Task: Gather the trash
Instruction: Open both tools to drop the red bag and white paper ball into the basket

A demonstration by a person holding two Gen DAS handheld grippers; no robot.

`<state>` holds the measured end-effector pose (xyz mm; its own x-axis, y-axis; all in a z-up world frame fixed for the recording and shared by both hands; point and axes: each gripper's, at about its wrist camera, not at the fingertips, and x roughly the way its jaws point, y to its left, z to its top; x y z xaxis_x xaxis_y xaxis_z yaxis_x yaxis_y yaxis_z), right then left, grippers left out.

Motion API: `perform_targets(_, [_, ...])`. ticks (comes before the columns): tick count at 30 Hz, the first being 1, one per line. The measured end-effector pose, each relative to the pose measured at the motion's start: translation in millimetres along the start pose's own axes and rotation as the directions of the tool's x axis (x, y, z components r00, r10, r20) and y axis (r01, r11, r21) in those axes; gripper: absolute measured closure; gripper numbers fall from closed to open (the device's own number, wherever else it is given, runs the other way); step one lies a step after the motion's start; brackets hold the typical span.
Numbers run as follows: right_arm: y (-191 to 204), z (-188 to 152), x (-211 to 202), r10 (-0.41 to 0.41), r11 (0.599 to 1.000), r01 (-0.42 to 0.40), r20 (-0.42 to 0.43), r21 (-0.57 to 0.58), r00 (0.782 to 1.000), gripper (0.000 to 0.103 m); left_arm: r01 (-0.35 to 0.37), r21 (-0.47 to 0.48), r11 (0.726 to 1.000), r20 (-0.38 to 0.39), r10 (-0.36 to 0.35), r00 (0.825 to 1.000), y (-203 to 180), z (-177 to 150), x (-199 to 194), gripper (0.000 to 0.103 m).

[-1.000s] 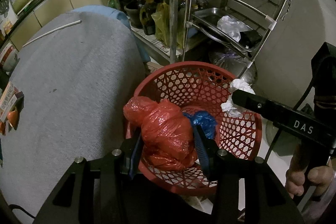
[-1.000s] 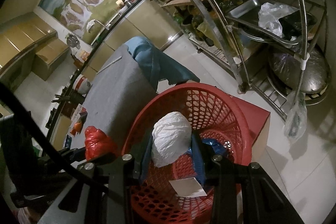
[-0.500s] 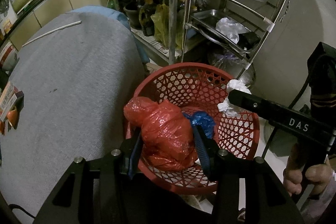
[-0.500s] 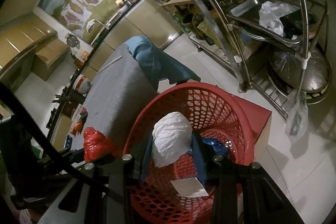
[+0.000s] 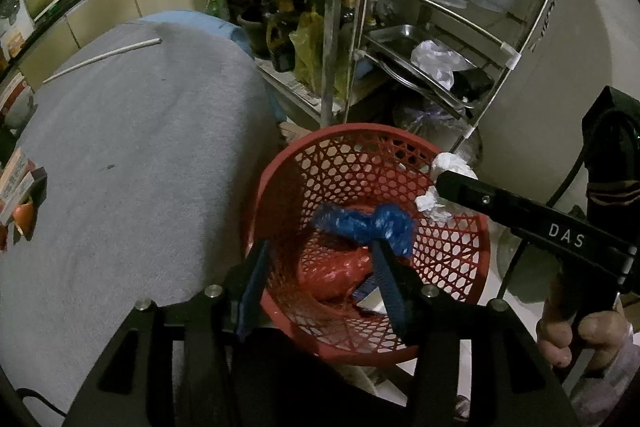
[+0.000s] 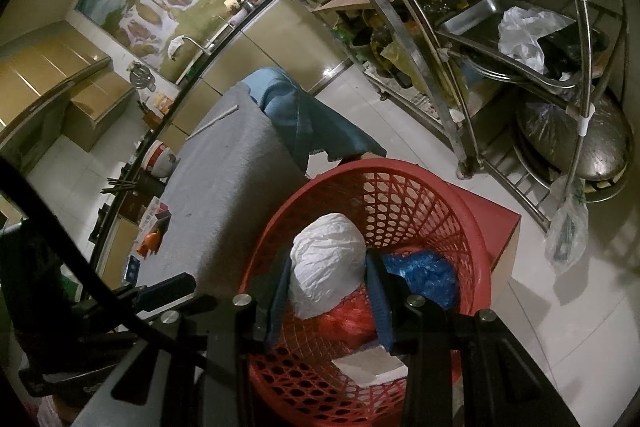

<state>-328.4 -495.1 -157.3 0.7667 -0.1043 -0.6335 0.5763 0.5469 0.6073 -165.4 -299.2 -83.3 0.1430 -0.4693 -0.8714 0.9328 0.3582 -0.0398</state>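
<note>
Left wrist view: the left gripper [image 5: 320,281] hangs over the near rim of the round red plastic lattice basket [image 5: 472,267], its jaws spread and empty, having just been opening with nothing left between them. Straight below, on the basket floor, lies the crumpled red plastic bag [image 5: 332,275], and just beyond it the knotted blue plastic bag [image 5: 368,223]; a pale flat card [image 5: 372,301] peeks out by the right-hand finger. From the right edge the right gripper [image 5: 434,187] reaches in over the far rim, a person's hand [image 5: 580,335] around its grip, with crumpled white stuff showing at its tip. To the left of the basket spreads the grey cloth-covered table [image 5: 120,167], a thin white stick [image 5: 104,55] lying at its far end. Behind the basket stands a steel wire rack [image 5: 440,27] crowded with trays and bags.

In the right wrist view, that gripper [image 6: 328,283] is clenched on a scrunched white plastic bag [image 6: 326,271], pads pressed to both its sides, held above the basket [image 6: 476,251]. Under it sit the red bag [image 6: 348,323], the blue bag [image 6: 428,277] and the card [image 6: 372,365]. Beyond the table [image 6: 224,187], a blue cloth [image 6: 304,119] drapes off its far end.
</note>
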Motion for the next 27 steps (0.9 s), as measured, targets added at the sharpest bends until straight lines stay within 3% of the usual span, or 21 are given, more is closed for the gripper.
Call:
perform_targets(9, [2.4,0.7,0.5,0.003,1.0,-0.003,-0.011,0.003,1.0,0.062,-0.037,-0.027,0.999,0.017,0.038,0.999,14.5,-4.0,-6.2,0.048])
perform_targets(12, [4.1,-0.5,1.4,0.004,1.0,-0.004,-0.022,0.008,1.0,0.049,-0.055,-0.043,0.998,0.018,0.055,0.998,20.6,-6.2,-6.4,0.048])
perform_targets(27, [13.0,-0.7,-2.0,0.008,1.0,-0.008,-0.005,-0.022,1.0,0.049,-0.122,-0.124,0.985,-0.01,0.122,0.992,52.8,-25.2,-5.2,0.048])
